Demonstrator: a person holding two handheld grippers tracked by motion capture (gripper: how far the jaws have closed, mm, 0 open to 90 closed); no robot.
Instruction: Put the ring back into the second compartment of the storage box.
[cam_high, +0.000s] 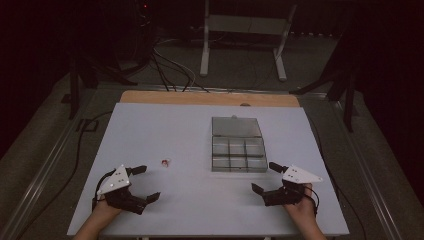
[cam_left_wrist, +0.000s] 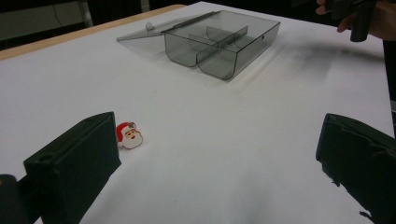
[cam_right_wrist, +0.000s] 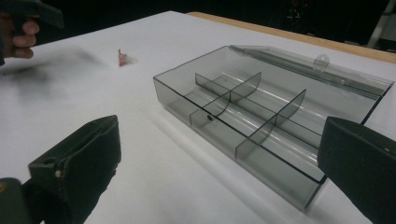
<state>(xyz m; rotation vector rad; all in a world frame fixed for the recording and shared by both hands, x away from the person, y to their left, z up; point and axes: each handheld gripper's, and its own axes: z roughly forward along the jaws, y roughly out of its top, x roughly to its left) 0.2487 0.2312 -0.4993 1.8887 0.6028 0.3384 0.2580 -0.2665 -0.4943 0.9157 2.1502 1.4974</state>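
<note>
Left hand-held gripper (cam_high: 145, 182) at the near left of the white surface (cam_high: 150, 130), jaws spread wide, grasping nothing. Just beyond it, a small charm (cam_high: 165, 162), resolved as a Santa face (cam_left_wrist: 129, 135) in the left gripper view. Right of centre, clear compartment box (cam_high: 238, 150), lid open; dividers plain in the right gripper view. Right hand-held gripper (cam_high: 266, 178) likewise released, empty.

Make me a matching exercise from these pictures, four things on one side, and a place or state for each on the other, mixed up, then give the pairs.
1. Santa charm
2. divided box
3. box lid
4. left gripper

A. laid back flat, away from the person
B. compartments empty
C. jaws wide apart
D. lying on the white table by the left gripper

Pairs: 1-D, 2-B, 3-A, 4-C
</note>
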